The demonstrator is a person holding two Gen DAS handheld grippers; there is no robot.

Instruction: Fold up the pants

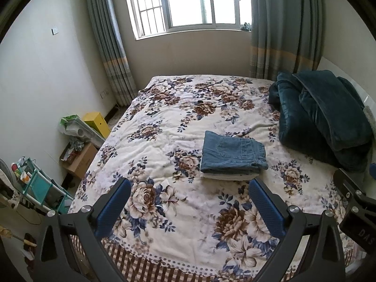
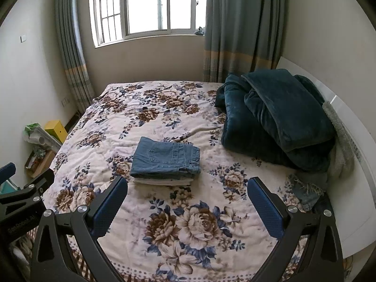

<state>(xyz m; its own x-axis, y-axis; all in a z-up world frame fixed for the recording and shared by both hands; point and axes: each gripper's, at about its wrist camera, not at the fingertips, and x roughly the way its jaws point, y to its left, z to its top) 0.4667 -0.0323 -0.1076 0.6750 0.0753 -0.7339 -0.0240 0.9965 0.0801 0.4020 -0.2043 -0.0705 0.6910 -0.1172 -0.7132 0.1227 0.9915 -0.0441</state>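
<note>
Left wrist view: both grippers (image 1: 189, 190) (image 2: 186, 189) hover wide, empty, before folded jeans (image 1: 232, 152).

**Black frames, blue pads**

The left gripper (image 1: 189, 192) has matte black angular arms with triangular cut-outs at 7 and 5 o'clock, round silver screws at the joints, and dotted blue pads (image 1: 266, 208). The right gripper (image 2: 186, 191) is built alike; white lettering marks its black body seen from the left wrist at 4 o'clock.

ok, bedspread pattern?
White bedspread with brown and blue flowers, checked brown border at the near edge; clearest in the left wrist view.
</note>
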